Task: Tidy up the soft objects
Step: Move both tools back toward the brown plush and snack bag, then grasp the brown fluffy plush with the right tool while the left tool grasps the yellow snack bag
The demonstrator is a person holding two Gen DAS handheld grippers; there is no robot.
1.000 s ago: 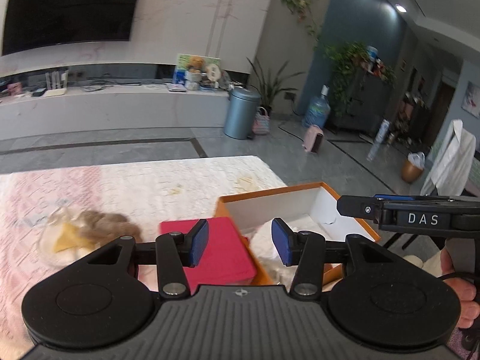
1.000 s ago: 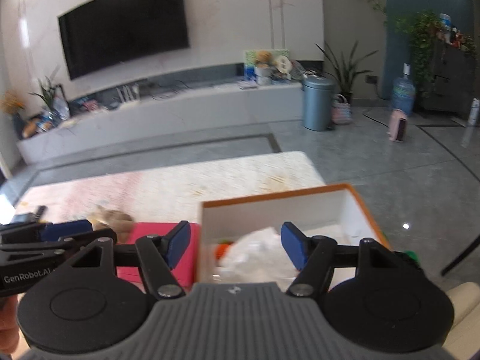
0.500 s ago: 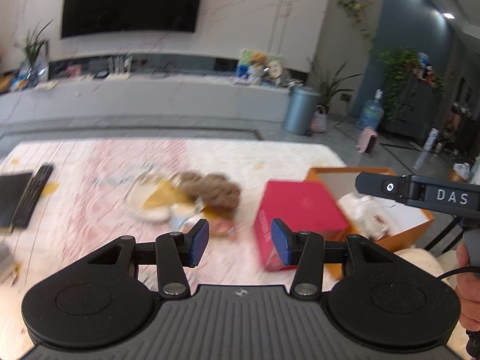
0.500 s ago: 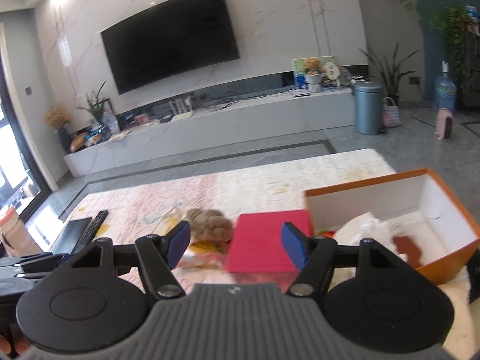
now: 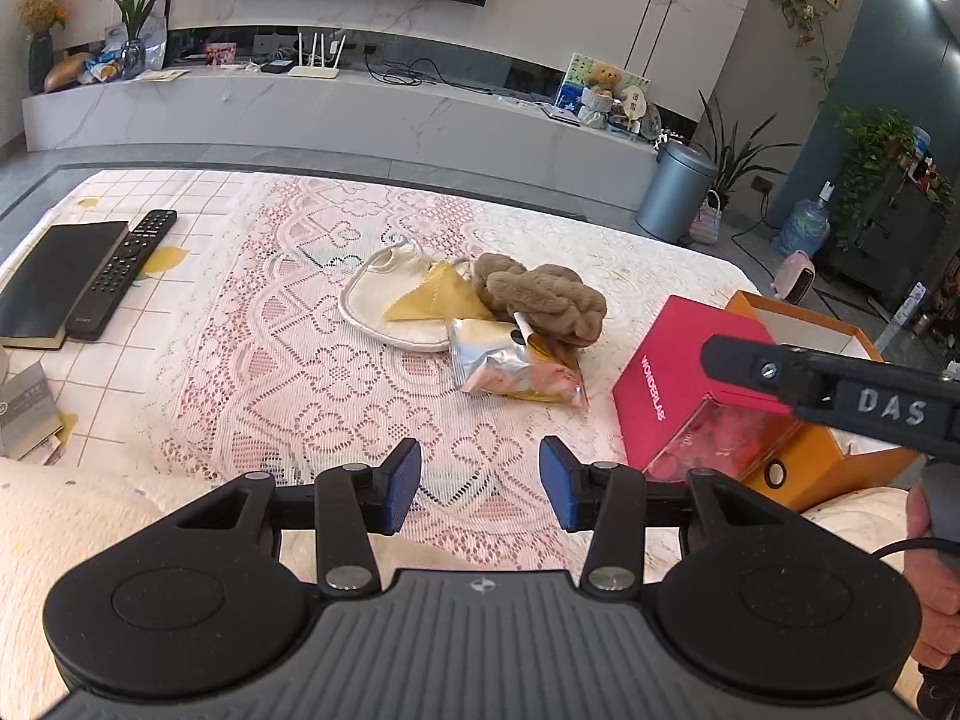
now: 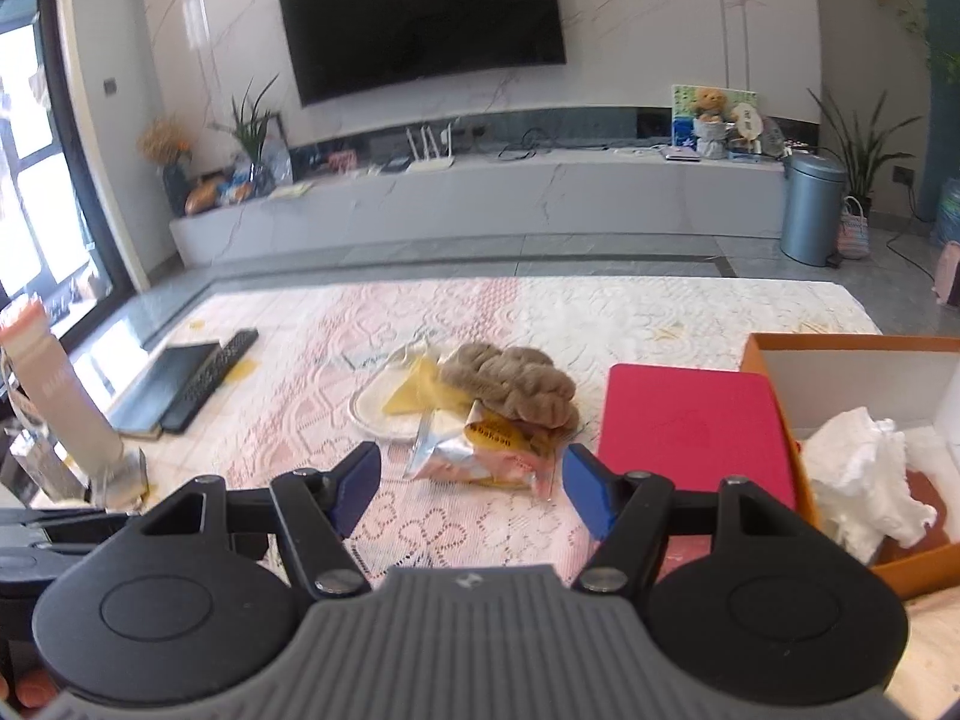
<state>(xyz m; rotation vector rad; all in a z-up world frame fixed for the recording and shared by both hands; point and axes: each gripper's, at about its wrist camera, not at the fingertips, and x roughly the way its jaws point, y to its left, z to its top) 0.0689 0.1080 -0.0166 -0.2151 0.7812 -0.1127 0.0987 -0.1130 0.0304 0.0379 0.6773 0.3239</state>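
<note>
A brown twisted plush lies mid-table on a pile with a white fabric piece, a yellow cloth and a shiny snack packet. My left gripper hovers short of the pile, jaws closing with nothing between them. My right gripper is open and empty, the packet just beyond its fingertips. To the right, a red box stands beside an orange open box holding crumpled white paper.
A remote and a black notebook lie at the table's left side, a booklet nearer. A tall white carton stands at the left in the right wrist view. Lace cloth covers the table.
Both views have swung left, from the orange box to the pile of soft things. Both grippers have sunk closer to the table. Nothing was taken hold of.
</note>
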